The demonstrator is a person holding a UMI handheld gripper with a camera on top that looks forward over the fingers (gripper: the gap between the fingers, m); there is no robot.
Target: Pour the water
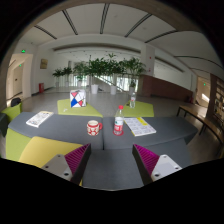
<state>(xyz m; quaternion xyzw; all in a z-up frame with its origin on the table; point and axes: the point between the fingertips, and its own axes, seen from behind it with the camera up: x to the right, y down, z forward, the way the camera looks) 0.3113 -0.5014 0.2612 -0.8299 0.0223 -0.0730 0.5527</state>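
Fingers (111, 160) apart over grey table (110, 170), plants (100, 68) beyond

This is a large open hall, the sort of lobby or shared lounge found in an office or campus building. Beyond the tongs (110, 160) stretches a grey and yellow-green desk (108, 150) made of angled sections pushed together, with papers (140, 126) lying on it. Farther off stands a row of leafy potted plants (100, 70) in front of tall bright windows (108, 48). Overhead runs a white panelled ceiling (105, 18), and a wide polished floor (50, 102) spreads out around the desk.
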